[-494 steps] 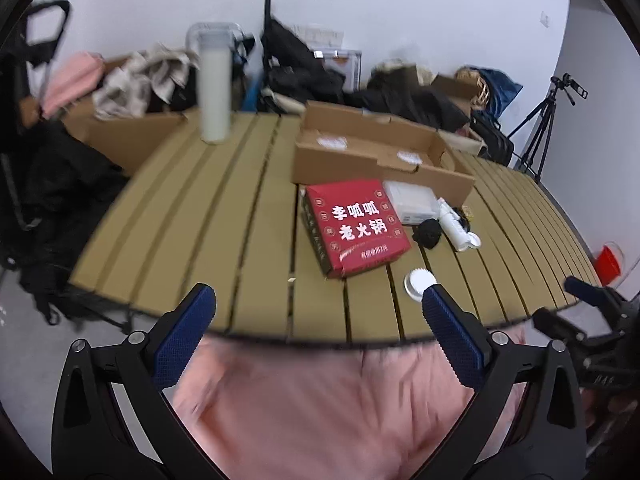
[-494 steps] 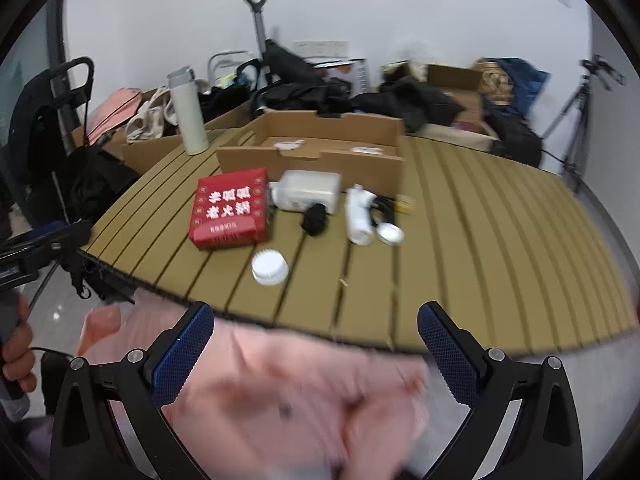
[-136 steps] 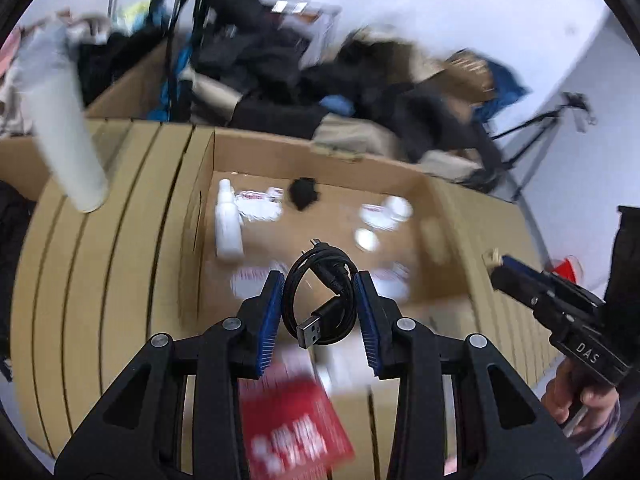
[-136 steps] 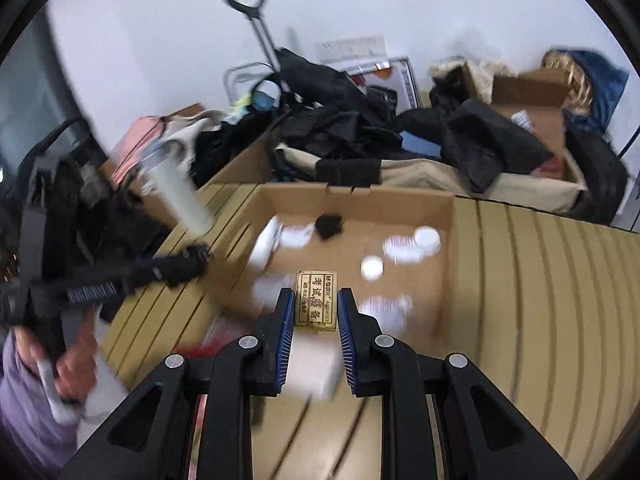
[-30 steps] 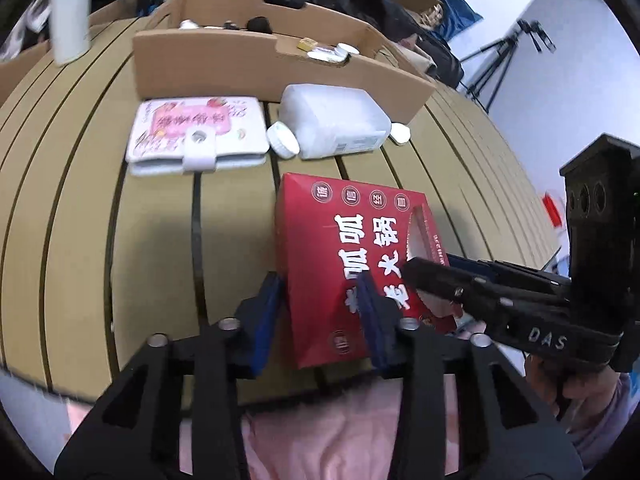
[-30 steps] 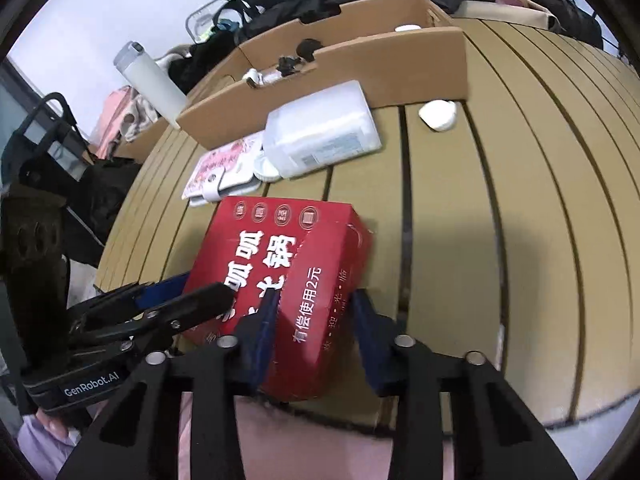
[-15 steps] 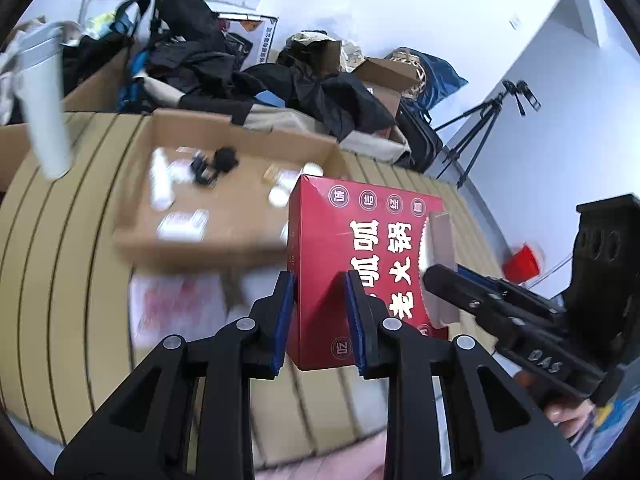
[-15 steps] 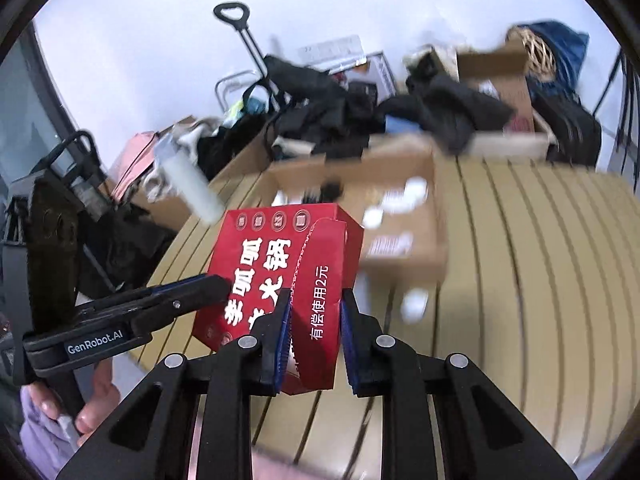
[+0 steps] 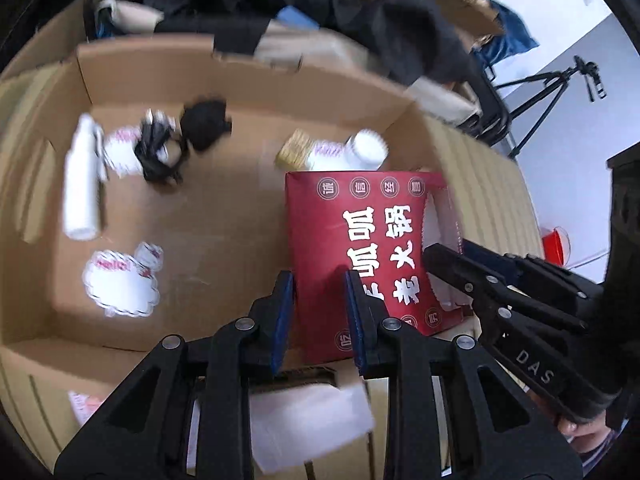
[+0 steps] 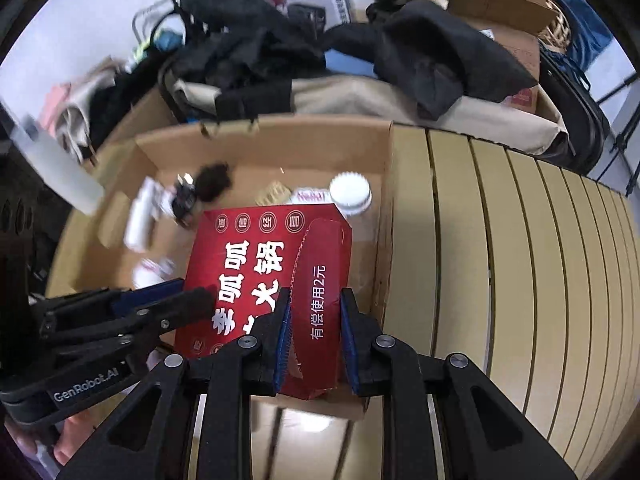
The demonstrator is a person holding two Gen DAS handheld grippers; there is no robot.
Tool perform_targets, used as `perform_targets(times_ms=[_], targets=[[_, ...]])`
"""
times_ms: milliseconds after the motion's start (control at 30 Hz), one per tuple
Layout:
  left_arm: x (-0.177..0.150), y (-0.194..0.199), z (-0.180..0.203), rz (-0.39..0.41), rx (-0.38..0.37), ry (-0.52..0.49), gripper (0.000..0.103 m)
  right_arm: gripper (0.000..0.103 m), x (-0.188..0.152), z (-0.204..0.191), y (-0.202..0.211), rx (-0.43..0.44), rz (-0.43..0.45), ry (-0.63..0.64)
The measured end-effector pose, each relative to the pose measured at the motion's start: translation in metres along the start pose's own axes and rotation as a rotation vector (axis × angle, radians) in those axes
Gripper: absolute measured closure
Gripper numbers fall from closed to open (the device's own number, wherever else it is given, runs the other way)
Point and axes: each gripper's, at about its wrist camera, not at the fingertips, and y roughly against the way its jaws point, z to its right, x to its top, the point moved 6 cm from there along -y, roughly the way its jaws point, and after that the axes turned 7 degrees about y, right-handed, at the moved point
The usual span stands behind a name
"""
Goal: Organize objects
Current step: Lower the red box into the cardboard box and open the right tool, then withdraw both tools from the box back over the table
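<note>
Both tongs [image 9: 320,300] [image 10: 314,320] clamp the red box [image 9: 360,248].

Left gripper [image 9: 320,312] clamped on the near left corner of the red box [image 9: 360,248], right gripper [image 9: 448,256] pinching its right edge. Box hangs over the right half of the open cardboard carton [image 9: 224,216]. Carton floor: white bottle [image 9: 82,184] lying at left, black cable [image 9: 156,152], black lump [image 9: 204,122], white stickers [image 9: 120,284], white cap [image 9: 366,148]. All motion-blurred. Tripod [image 9: 552,92] far right.

Carton [image 9: 360,240] over box [image 9: 240,60]; bottle [image 9: 82,184] inside, left.
</note>
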Motion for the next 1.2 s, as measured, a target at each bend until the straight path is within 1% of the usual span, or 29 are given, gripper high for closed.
perform_targets(times_ms=[33,67,100,133,200,267,300,333,367,400,433,467,500,600,667,733,767,800,833,867,933,1000,1100,1200], targets=[[-0.002,-0.007,0.000,-0.020,-0.003,0.007,0.081,0.076,-0.002,0.000,-0.008,-0.014,-0.024,0.012],[-0.001,-0.009,0.000,-0.016,-0.020,0.022,0.075,0.074,-0.005,0.000,-0.015,-0.026,-0.045,0.023],[-0.001,-0.010,-0.002,-0.019,-0.003,0.027,0.071,0.074,-0.006,-0.001,-0.022,-0.040,-0.065,0.033],[-0.001,-0.010,-0.003,-0.021,0.016,0.027,0.070,0.073,-0.006,-0.004,-0.025,-0.035,-0.064,0.048],[-0.003,-0.006,-0.004,-0.031,0.003,0.026,0.065,0.073,-0.008,-0.007,-0.027,-0.031,-0.080,0.070],[-0.006,0.008,-0.007,-0.032,0.007,0.033,0.065,0.073,-0.010,-0.006,-0.018,-0.001,-0.078,0.069],[-0.007,0.020,-0.009,-0.018,0.011,0.036,0.060,0.073,-0.010,-0.007,-0.011,0.008,-0.067,0.063],[-0.008,0.035,-0.010,0.005,0.008,0.026,0.056,0.070,-0.009,-0.005,0.000,0.003,-0.049,0.059],[-0.006,0.050,-0.010,0.028,0.014,0.012,0.050,0.061,-0.008,-0.002,0.014,-0.016,-0.027,0.061],[-0.007,0.066,-0.011,0.057,0.029,-0.006,0.047,0.055,-0.006,0.000,0.029,-0.032,-0.004,0.064],[-0.009,0.084,-0.011,0.091,0.049,-0.029,0.044,0.036,-0.004,0.001,0.044,-0.038,0.021,0.065],[-0.012,0.104,-0.011,0.125,0.073,-0.054,0.037,0.022,-0.003,0.002,0.066,-0.036,0.056,0.067],[-0.016,0.123,-0.012,0.154,0.098,-0.075,0.030,0.020,-0.003,0.002,0.081,-0.033,0.079,0.068],[-0.034,0.182,-0.016,0.229,0.169,-0.114,0.025,0.021,-0.010,-0.006,0.136,-0.034,0.155,0.097],[-0.052,0.222,-0.018,0.281,0.185,-0.134,0.023,0.020,-0.020,-0.012,0.169,-0.046,0.196,0.118],[-0.070,0.256,-0.022,0.326,0.199,-0.151,0.017,0.020,-0.036,-0.022,0.197,-0.053,0.228,0.139],[-0.082,0.276,-0.025,0.352,0.211,-0.162,0.011,0.021,-0.046,-0.027,0.213,-0.055,0.247,0.153],[-0.091,0.291,-0.026,0.377,0.216,-0.169,0.006,0.020,-0.051,-0.032,0.222,-0.055,0.258,0.161],[-0.101,0.305,-0.028,0.405,0.219,-0.175,0.004,0.020,-0.060,-0.037,0.233,-0.051,0.273,0.168],[-0.108,0.314,-0.028,0.425,0.224,-0.179,0.000,0.020,-0.070,-0.042,0.246,-0.038,0.292,0.172],[-0.125,0.333,-0.031,0.468,0.253,-0.175,0.000,0.020,-0.085,-0.051,0.264,-0.016,0.322,0.177],[-0.142,0.347,-0.032,0.488,0.271,-0.176,0.000,0.020,-0.097,-0.059,0.282,-0.017,0.356,0.177],[-0.169,0.367,-0.028,0.526,0.262,-0.190,0.000,0.020,-0.115,-0.069,0.310,-0.001,0.410,0.173],[-0.200,0.388,-0.023,0.568,0.258,-0.235,0.000,0.020,-0.135,-0.081,0.336,0.011,0.459,0.198]])
